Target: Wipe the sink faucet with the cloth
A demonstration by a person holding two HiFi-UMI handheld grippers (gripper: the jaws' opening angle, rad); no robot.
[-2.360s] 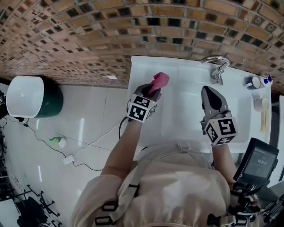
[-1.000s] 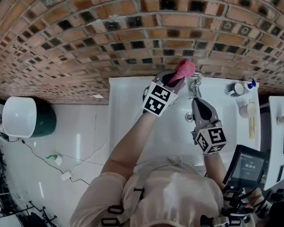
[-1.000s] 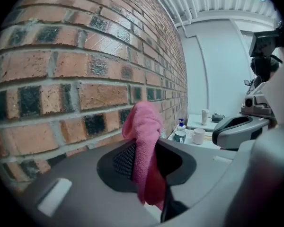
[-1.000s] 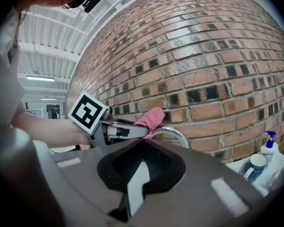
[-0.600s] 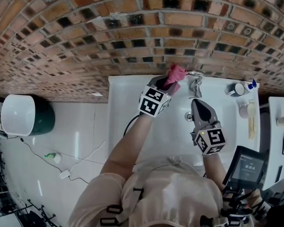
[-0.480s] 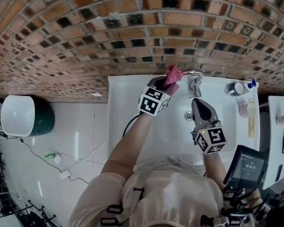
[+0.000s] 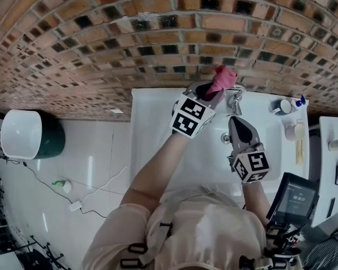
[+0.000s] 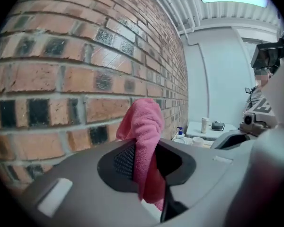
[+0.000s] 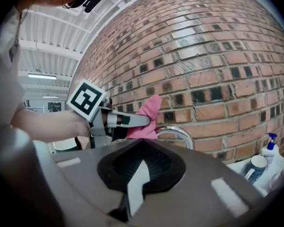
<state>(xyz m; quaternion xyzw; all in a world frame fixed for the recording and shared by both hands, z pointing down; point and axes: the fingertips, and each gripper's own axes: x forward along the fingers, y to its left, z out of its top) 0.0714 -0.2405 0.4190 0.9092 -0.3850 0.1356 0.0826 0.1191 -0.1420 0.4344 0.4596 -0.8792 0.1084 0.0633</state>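
My left gripper (image 7: 213, 90) pinches a pink cloth (image 7: 223, 76) and its jaws are closing on it. The cloth sits at the top of the chrome faucet (image 7: 235, 98), by the brick wall. In the left gripper view the cloth (image 8: 144, 141) stands up between the jaws of the left gripper (image 8: 149, 167). My right gripper (image 7: 235, 121) hangs over the white sink (image 7: 152, 128) just in front of the faucet, shut and empty. The right gripper view shows the cloth (image 9: 147, 118) against the faucet's arch (image 9: 179, 135), beyond the right gripper (image 9: 139, 171).
The brick wall (image 7: 158, 32) rises right behind the faucet. A cup (image 7: 284, 106) and a soap bottle (image 7: 300, 100) stand on the sink's right end. A black device (image 7: 296, 198) sits at lower right. A white bin (image 7: 22, 133) stands on the floor at left.
The left gripper carried the cloth from over the basin to the faucet, dipped to the spout's left side, then came back up and right onto its top. The right gripper kept still.
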